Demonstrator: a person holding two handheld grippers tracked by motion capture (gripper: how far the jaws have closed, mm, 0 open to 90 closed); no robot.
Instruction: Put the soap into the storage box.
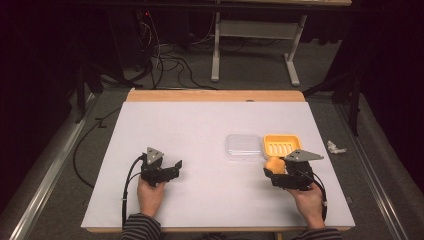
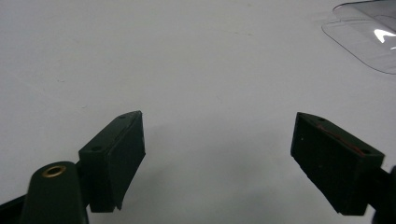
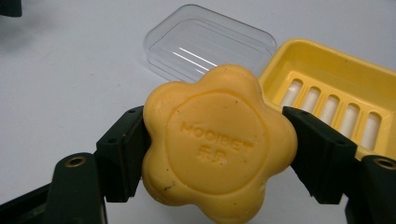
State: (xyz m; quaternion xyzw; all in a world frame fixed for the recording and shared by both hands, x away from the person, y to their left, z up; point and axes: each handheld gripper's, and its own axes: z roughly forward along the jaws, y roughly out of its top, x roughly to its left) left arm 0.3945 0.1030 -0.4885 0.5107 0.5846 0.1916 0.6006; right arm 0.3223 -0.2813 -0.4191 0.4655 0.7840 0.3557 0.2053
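Right claw: closed on a yellow flower-shaped soap; the soap is clamped between the two black jaws, one jaw on each side, with its stamped face turned toward the camera of the right gripper view.
Right claw in the high view: held low over the near right part of the worktop, pointing to the left and a little forward; the soap is seen at its tip.
Right hand: wrapped around the rear of the gripper, the forearm entering from the bottom edge.
Left claw: wide open, nothing is held between the jaws; only the white surface is seen between them.
Left claw in the high view: held low over the near left part of the worktop, pointing to the right.
Left hand: gripped from behind and below, a striped sleeve at the wrist.
Soap dish: yellow, slotted bottom, lying just beyond the soap.
Clear lid: lying flat just to the left of the dish.
Worktop: white.
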